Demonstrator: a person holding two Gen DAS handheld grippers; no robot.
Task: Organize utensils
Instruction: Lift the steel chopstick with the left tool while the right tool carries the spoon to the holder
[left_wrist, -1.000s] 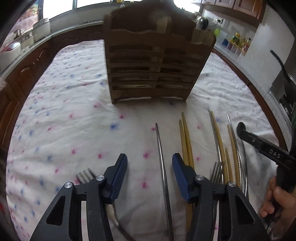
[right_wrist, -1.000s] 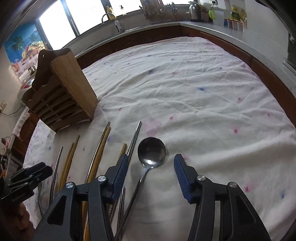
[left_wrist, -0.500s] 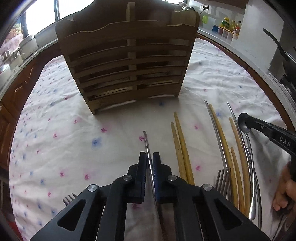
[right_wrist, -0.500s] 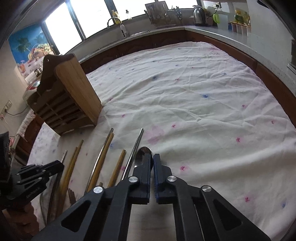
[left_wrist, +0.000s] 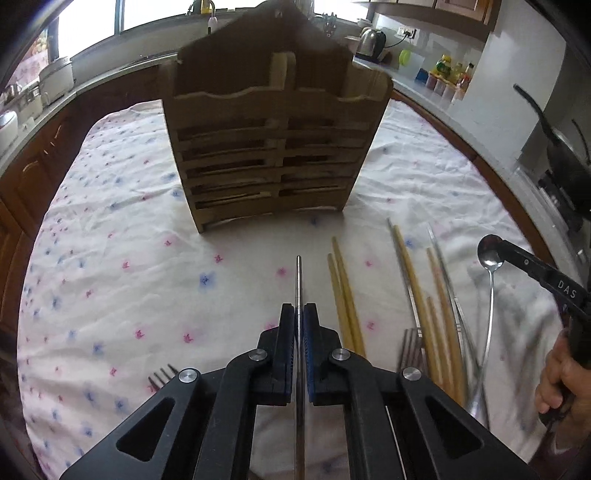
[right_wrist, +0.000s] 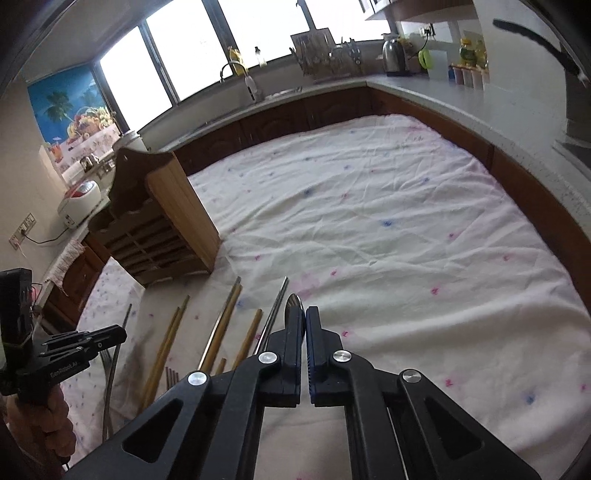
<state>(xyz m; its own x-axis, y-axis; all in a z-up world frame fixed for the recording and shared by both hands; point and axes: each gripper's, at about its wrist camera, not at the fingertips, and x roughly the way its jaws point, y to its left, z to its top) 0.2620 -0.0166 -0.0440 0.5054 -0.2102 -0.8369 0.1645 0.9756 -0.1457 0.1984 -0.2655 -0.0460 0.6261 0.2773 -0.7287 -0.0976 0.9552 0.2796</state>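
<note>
My left gripper (left_wrist: 299, 314) is shut on a thin metal chopstick (left_wrist: 299, 280) and holds it above the cloth, pointing at the wooden utensil rack (left_wrist: 273, 147). My right gripper (right_wrist: 303, 317) is shut on a metal spoon (right_wrist: 293, 304); the spoon's bowl (left_wrist: 489, 253) and the right gripper show lifted at the right of the left wrist view. Wooden chopsticks (left_wrist: 345, 295), more metal and wooden sticks (left_wrist: 436, 291) and a fork (left_wrist: 408, 341) lie on the cloth. The rack also shows in the right wrist view (right_wrist: 166, 221).
A second fork (left_wrist: 162, 373) lies at the left near my left gripper. The white flowered tablecloth (right_wrist: 388, 229) covers the table. Kitchen counters with a kettle (right_wrist: 393, 57), sink and jars ring the table. A pan (left_wrist: 561, 147) sits at the far right.
Both grippers closed: the left on the metal chopstick, the right on the spoon. Both have since lifted their utensils off the cloth, and the rack appears farther away.
</note>
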